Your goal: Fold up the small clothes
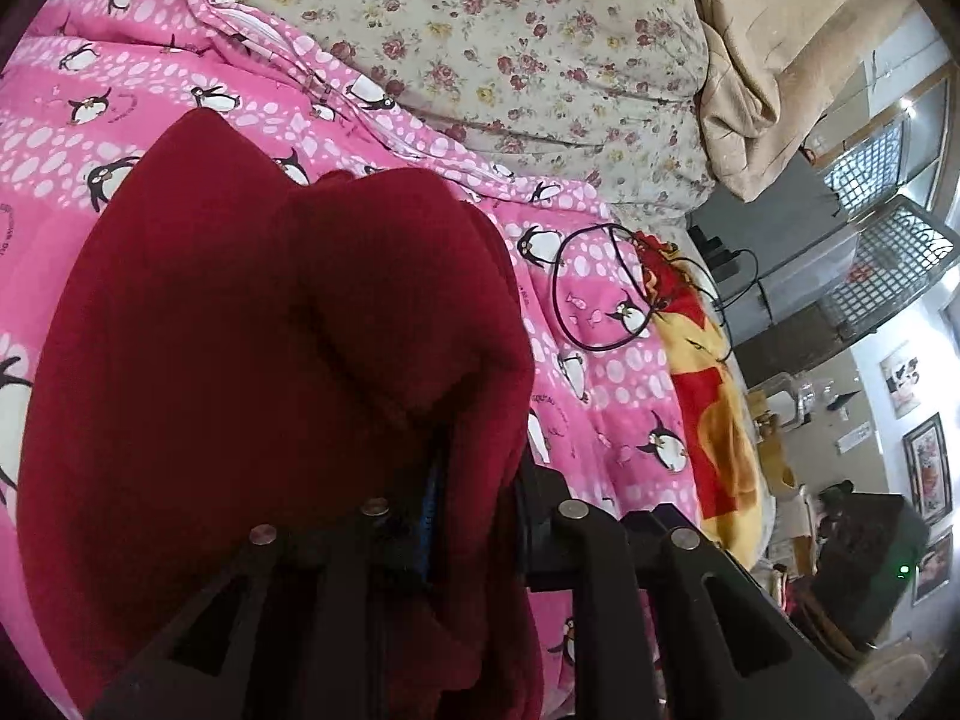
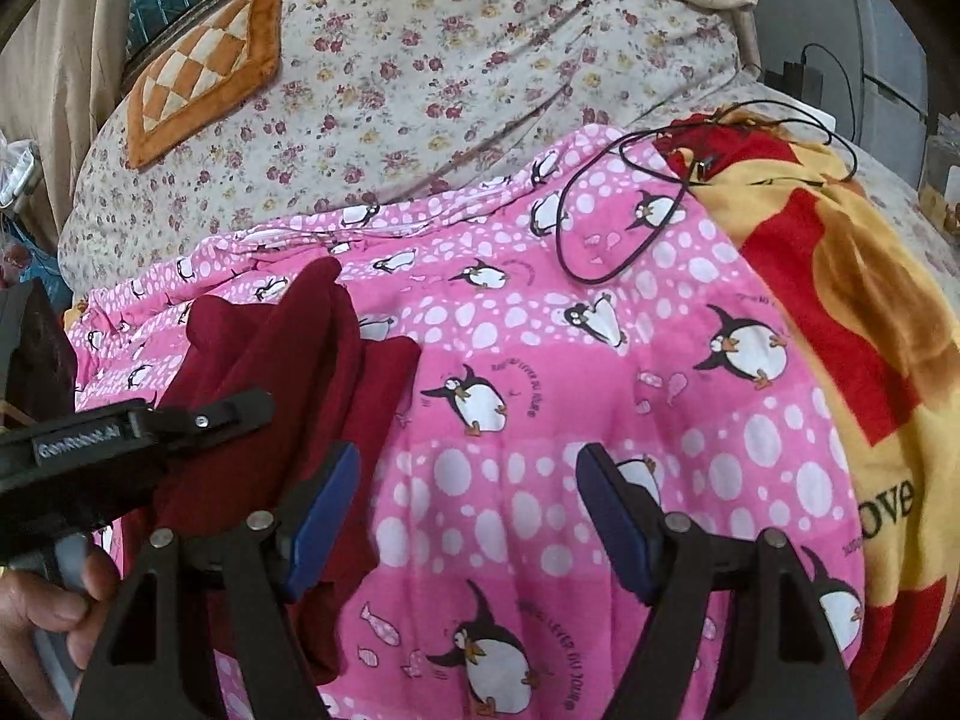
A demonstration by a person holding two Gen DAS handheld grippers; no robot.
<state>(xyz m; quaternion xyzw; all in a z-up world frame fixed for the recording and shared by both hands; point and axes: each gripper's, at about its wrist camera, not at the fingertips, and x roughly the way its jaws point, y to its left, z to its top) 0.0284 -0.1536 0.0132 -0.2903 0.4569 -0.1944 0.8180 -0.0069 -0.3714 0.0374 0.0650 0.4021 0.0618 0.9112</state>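
Note:
A dark red garment [image 1: 252, 348] lies bunched on the pink penguin sheet [image 1: 600, 384]. My left gripper [image 1: 462, 480] is shut on a fold of the dark red garment, which drapes over its fingers and hides the tips. In the right wrist view the garment [image 2: 288, 372] lies at the left, and the left gripper [image 2: 252, 405] reaches into it from the left edge. My right gripper [image 2: 468, 516] is open and empty, held over the pink sheet [image 2: 540, 420] just right of the garment.
A black cable [image 2: 624, 204] loops on the sheet beyond the garment. A yellow and red blanket [image 2: 840, 324] lies at the right. A floral duvet [image 2: 432, 72] and an orange checked cushion [image 2: 204, 72] fill the far side of the bed.

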